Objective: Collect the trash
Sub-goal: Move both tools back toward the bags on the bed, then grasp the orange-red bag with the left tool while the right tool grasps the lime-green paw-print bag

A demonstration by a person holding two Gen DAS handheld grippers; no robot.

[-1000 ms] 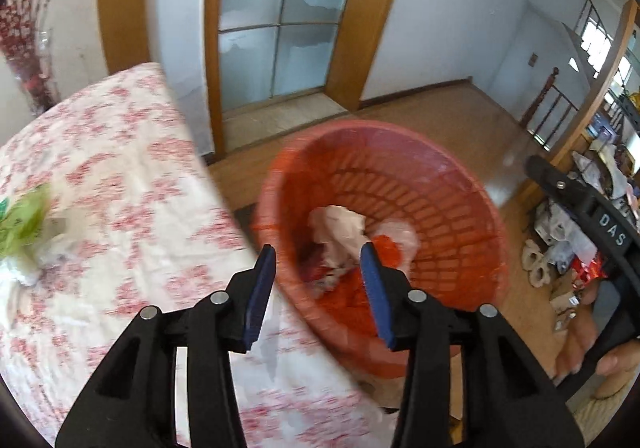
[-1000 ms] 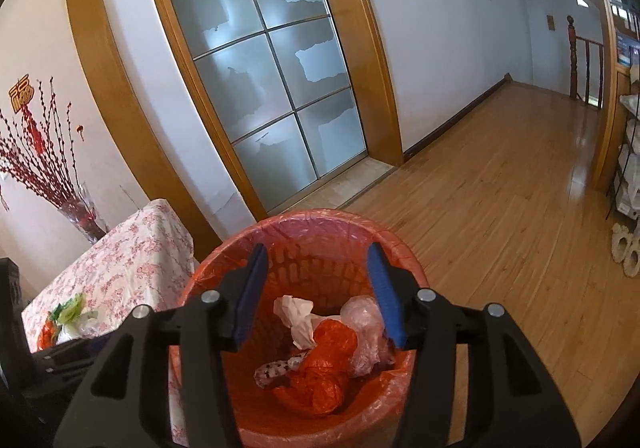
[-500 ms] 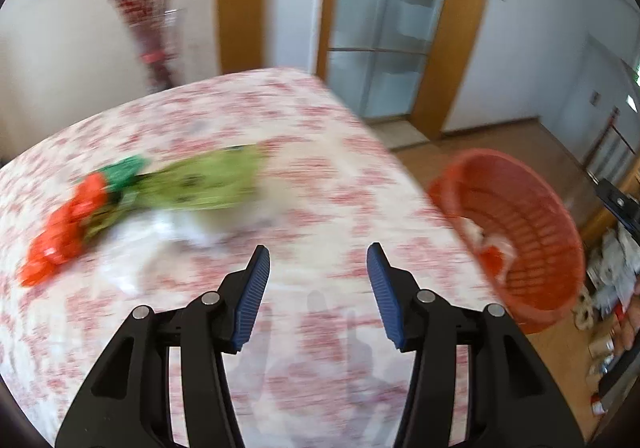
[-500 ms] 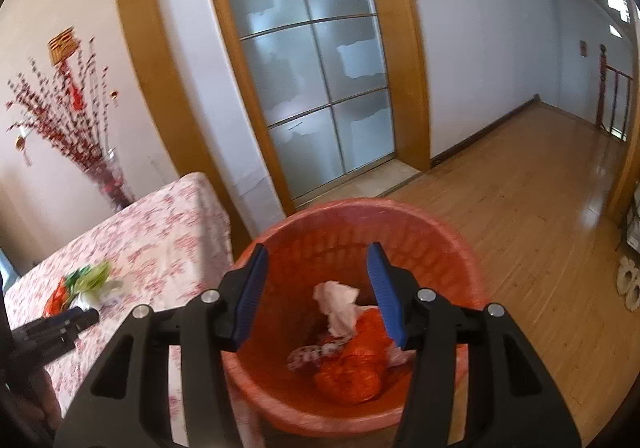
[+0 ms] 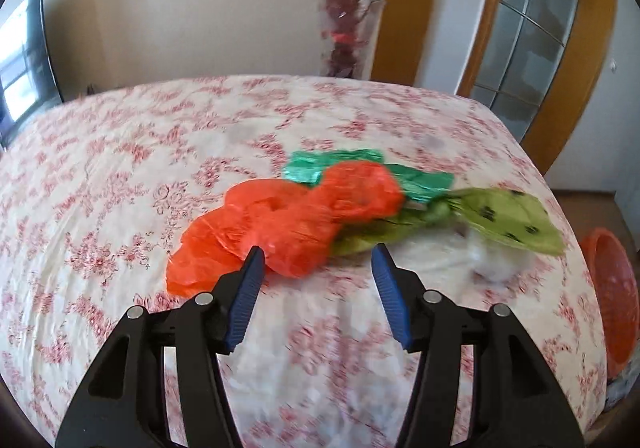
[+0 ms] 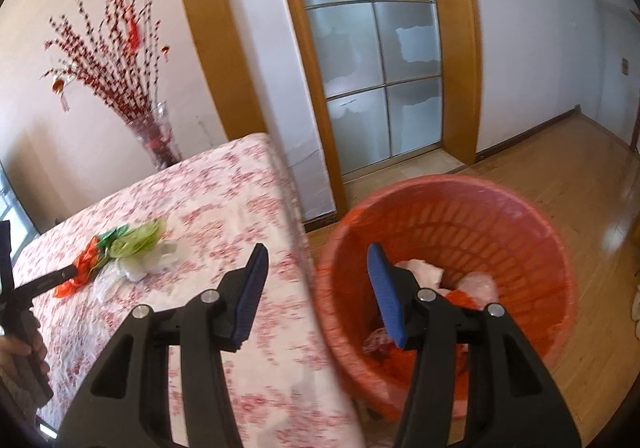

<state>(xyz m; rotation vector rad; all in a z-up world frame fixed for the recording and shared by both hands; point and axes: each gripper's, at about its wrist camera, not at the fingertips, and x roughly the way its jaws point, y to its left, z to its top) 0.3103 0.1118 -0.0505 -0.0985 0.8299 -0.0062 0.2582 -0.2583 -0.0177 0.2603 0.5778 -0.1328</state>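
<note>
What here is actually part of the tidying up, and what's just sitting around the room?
Part of the job:
- orange plastic bag
- green wrappers
- crumpled clear plastic
- orange basket, trash already inside
- left gripper, jaws opening, nothing between them

Just there:
- floral tablecloth
- vase of red branches
- glass door

left hand-held gripper jaws opening, empty, right hand-held gripper open
</note>
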